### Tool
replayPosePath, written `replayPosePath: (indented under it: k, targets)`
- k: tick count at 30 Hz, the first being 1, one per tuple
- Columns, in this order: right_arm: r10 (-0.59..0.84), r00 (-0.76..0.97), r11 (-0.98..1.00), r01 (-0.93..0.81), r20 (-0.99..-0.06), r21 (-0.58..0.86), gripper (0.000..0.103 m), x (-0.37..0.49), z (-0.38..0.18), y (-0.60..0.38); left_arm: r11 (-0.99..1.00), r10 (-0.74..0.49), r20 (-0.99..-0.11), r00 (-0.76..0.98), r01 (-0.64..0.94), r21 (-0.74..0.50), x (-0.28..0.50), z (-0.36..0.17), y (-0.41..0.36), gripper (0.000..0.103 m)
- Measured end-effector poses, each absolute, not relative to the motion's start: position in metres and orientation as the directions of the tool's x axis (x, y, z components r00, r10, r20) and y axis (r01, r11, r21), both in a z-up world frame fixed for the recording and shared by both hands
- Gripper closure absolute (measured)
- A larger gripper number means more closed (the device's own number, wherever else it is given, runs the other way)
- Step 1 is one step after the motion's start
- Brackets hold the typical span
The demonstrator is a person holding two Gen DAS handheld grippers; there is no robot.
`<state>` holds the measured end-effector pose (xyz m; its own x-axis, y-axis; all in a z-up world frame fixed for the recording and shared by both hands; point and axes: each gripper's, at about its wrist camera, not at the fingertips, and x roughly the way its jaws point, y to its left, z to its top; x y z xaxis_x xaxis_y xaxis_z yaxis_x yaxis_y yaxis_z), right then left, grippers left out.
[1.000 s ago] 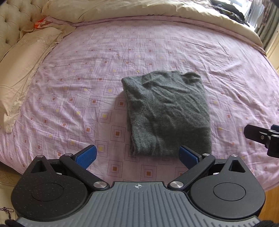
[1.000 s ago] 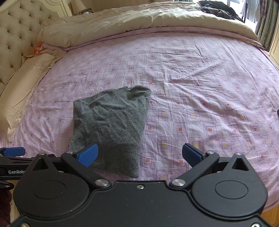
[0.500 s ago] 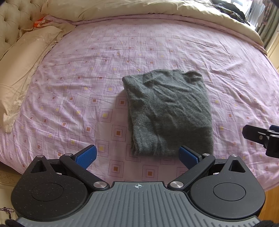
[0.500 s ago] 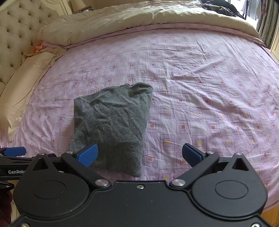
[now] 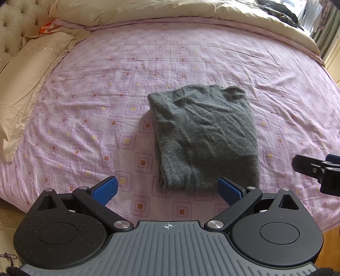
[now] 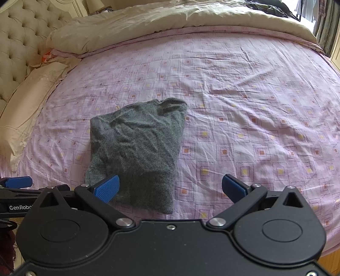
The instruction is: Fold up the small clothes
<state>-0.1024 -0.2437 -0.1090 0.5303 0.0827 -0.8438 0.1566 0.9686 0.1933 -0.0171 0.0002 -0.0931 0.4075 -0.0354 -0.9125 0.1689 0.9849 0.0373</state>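
grey sweater (image 5: 204, 138) folded into rough rectangle, mid-bed on sheet (image 5: 95, 118) — long axis runs from near edge toward far duvet (image 5: 170, 10), collar at far right corner. fuzzy knit, soft creases. sheet lilac cotton, square print, wrinkled. left gripper (image 5: 169, 189) spread wide, empty, above sweater's near hem. right gripper (image 6: 171, 186) likewise agape, holding nothing — over sweater's near right corner. tufted headboard (image 6: 19, 42) at left.
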Motion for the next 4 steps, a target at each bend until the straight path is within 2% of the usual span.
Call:
replayPosePath:
  k: [4]
  targets:
    - [0.084,0.528,0.968,0.159,-0.845,0.196,0.001,-0.1034,-0.1106,-0.2421,0.983,-0.040,-0.911,0.411,0.179,0.038,-0.0176,-0.0927,-0.0014,0.002]
